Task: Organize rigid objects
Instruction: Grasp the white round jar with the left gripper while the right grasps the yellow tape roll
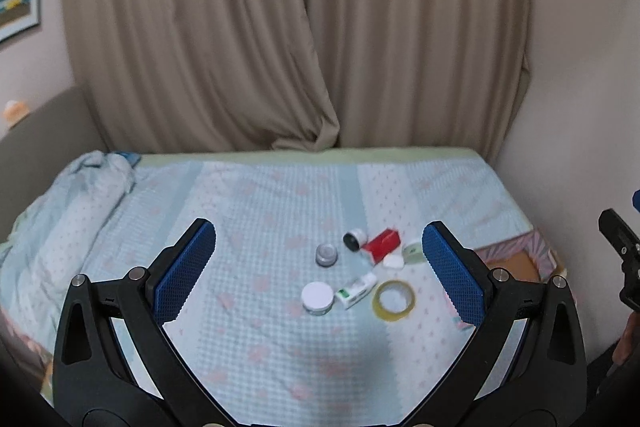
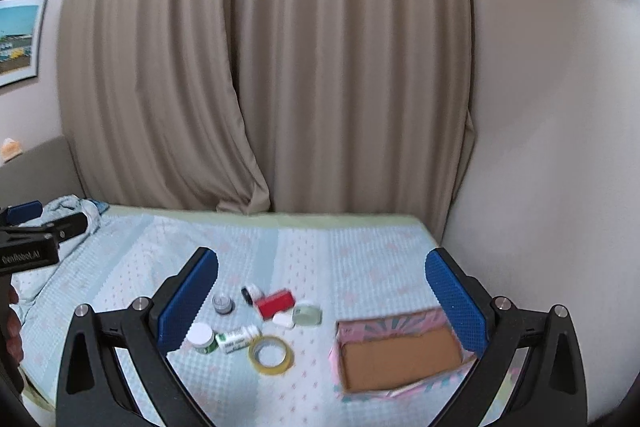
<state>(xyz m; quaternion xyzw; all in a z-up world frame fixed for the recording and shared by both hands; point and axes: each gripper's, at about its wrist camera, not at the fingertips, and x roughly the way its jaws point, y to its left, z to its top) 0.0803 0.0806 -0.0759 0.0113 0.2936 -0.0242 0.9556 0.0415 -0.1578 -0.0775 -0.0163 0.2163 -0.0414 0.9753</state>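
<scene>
Bedspread (image 1: pixel 280 347) holds clutter: tape roll (image 1: pixel 393 300), red box (image 1: pixel 383 243) | left gripper (image 1: pixel 320 263) wide open, empty | right gripper (image 2: pixel 322 297) same | cardboard tray (image 2: pixel 400 359) fully visible only in right view

Print on the small green-and-white box (image 2: pixel 236 338) is too blurry to read. The pink patterned cardboard box (image 1: pixel 516 261) is mostly hidden behind a blue finger pad in the left wrist view.

Beige curtain (image 2: pixel 280 67), framed picture (image 2: pixel 20 39), crumpled blanket (image 1: pixel 72 195).
</scene>
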